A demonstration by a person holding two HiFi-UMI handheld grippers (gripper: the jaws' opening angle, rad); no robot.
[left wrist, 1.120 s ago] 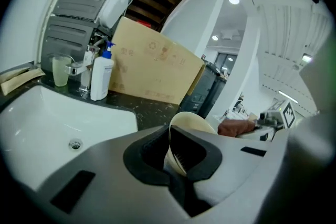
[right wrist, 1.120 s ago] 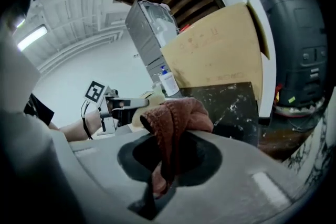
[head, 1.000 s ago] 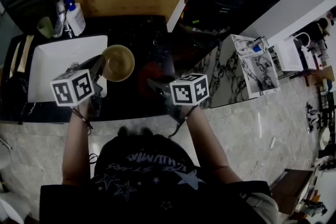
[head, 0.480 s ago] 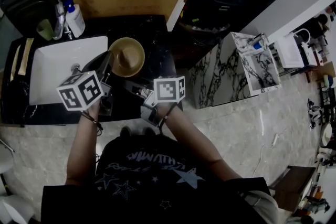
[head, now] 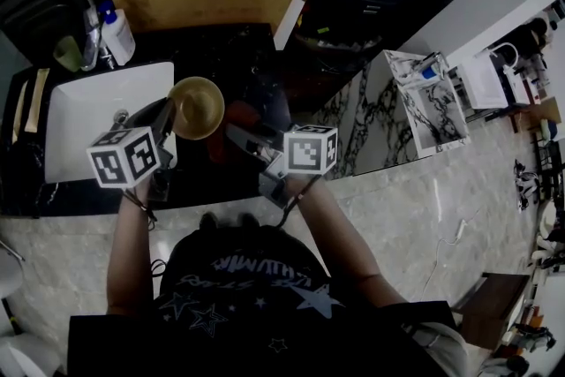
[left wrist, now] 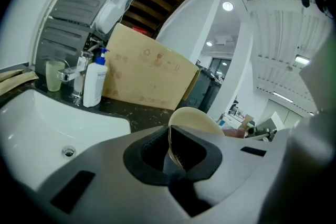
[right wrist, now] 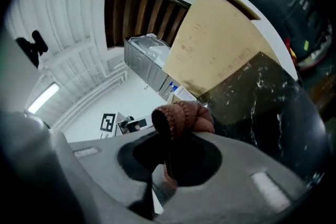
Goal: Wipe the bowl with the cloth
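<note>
Since half a second ago, the round tan bowl (head: pixel 196 108), clamped at its rim by the left gripper (left wrist: pixel 172 152), has been drawn back toward the white sink (head: pixel 88 110), roughly to where it was a second ago. The right gripper (right wrist: pixel 167 152), closed on the reddish-brown cloth (right wrist: pixel 184 115), has been pulled away rightward after being swung in close, so the gap between the grippers is widened again.

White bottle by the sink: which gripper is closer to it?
Left. The left gripper, holding the bowl, is at the sink's right edge, nearer the bottle; the right gripper, holding the cloth, is farther right over the dark counter.
</note>
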